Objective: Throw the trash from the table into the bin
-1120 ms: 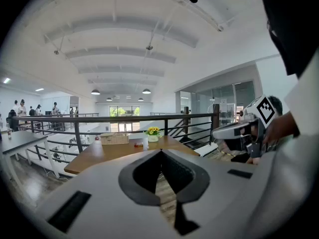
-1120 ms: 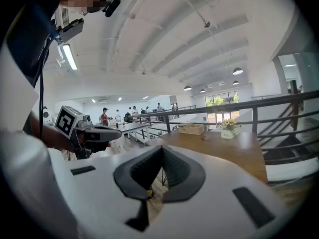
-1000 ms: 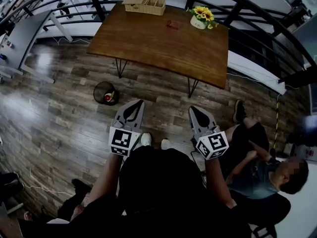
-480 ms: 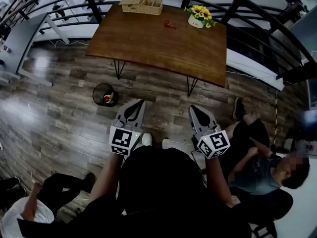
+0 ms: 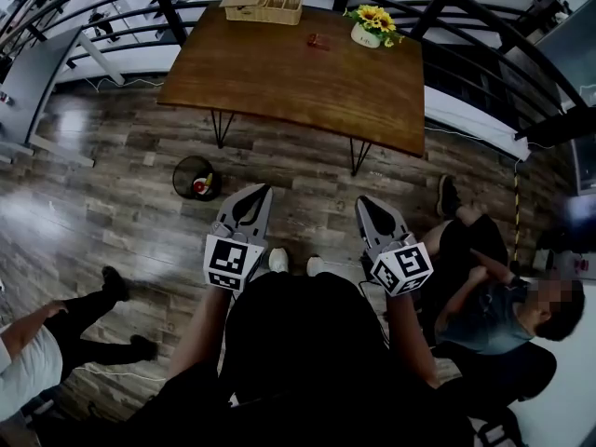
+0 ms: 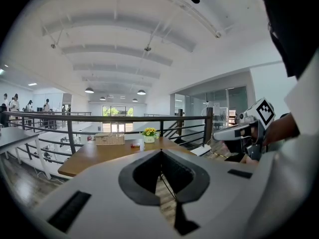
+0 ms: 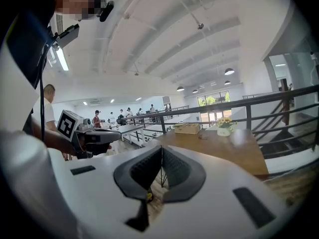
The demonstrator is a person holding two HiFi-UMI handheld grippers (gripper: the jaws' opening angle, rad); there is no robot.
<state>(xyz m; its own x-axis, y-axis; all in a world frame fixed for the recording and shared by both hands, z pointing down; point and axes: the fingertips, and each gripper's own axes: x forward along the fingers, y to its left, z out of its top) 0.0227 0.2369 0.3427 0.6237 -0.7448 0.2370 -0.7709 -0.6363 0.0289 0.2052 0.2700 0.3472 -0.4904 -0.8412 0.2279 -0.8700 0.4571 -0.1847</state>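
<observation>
While both hang over the plank floor [image 5: 112,212], the left gripper [image 5: 253,196] and right gripper [image 5: 370,208] have jaws pressed together, empty. Small red trash [image 5: 319,40] lies near the table's [image 5: 298,91] far edge, between a wicker basket [image 5: 262,6] and potted sunflowers [image 5: 372,28]. A black railing [image 6: 75,116] runs behind. Only the head view shows the mesh bin [image 5: 196,176] by the table's near-left leg; only the right gripper view shows distant people [image 7: 119,117].

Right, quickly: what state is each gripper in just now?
Left gripper: closed, holding nothing.
Right gripper: closed, holding nothing.
</observation>
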